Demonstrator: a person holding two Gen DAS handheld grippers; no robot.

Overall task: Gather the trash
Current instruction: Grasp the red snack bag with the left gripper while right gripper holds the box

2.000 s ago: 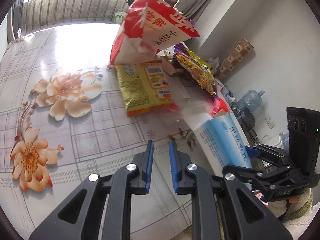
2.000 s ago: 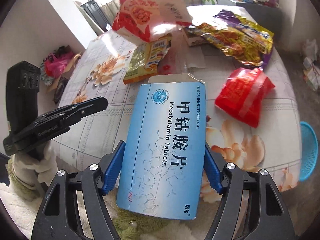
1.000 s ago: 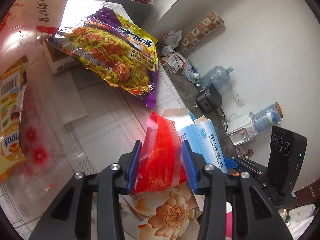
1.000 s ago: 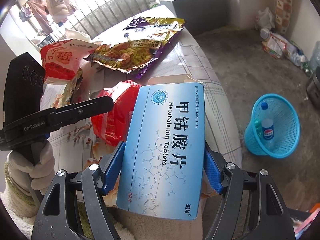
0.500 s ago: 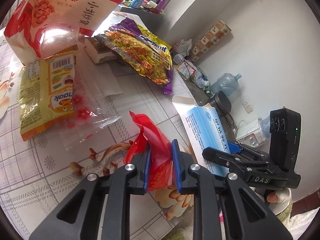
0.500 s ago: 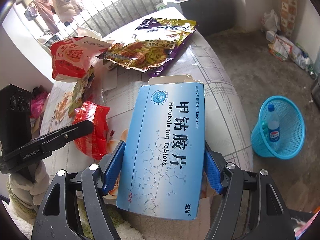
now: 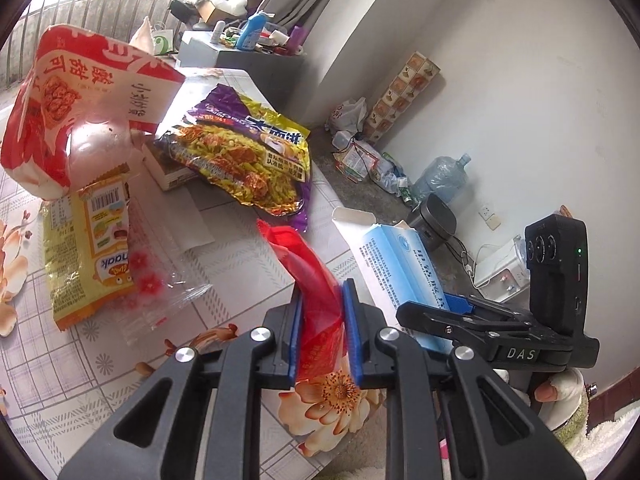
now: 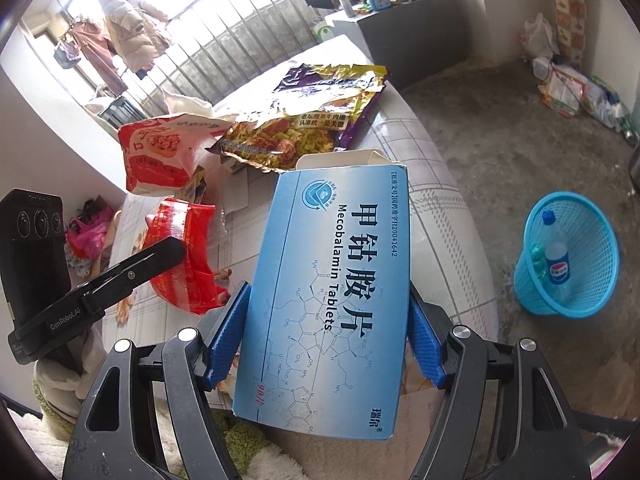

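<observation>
Left wrist view: the left claw (image 7: 322, 332) is clamped on a red wrapper (image 7: 316, 288), pads pinching its crumpled lower half, the upper end poking up free above the bench (image 7: 224, 292). Its jaws have just been closing onto that wrapper. At the right, the right claw (image 7: 452, 308) grips a blue tablet box (image 7: 400, 268). Lying on the bench I count five more pieces: one red-and-white snack bag (image 7: 72, 120) at far left, one purple noodle packet (image 7: 248, 152) partly covering one small carton (image 7: 168, 168), one yellow snack pack (image 7: 92, 248), and one clear film (image 7: 160, 292) just beside it.

Right wrist view: the right claw (image 8: 326, 344) squeezes the tablet box (image 8: 336, 296) across its width, flap open at the far end. One blue basket (image 8: 568, 256) stands on the floor at the right, well apart from the bench, with one bottle (image 8: 556, 256) inside.

Risks, as I judge them: the slick wrapper is held by a thin fold and could slip out on the way to the basket. The light, open box could buckle or twist in the wide grip. With both claws near each other, a swing rightward could knock them together.
</observation>
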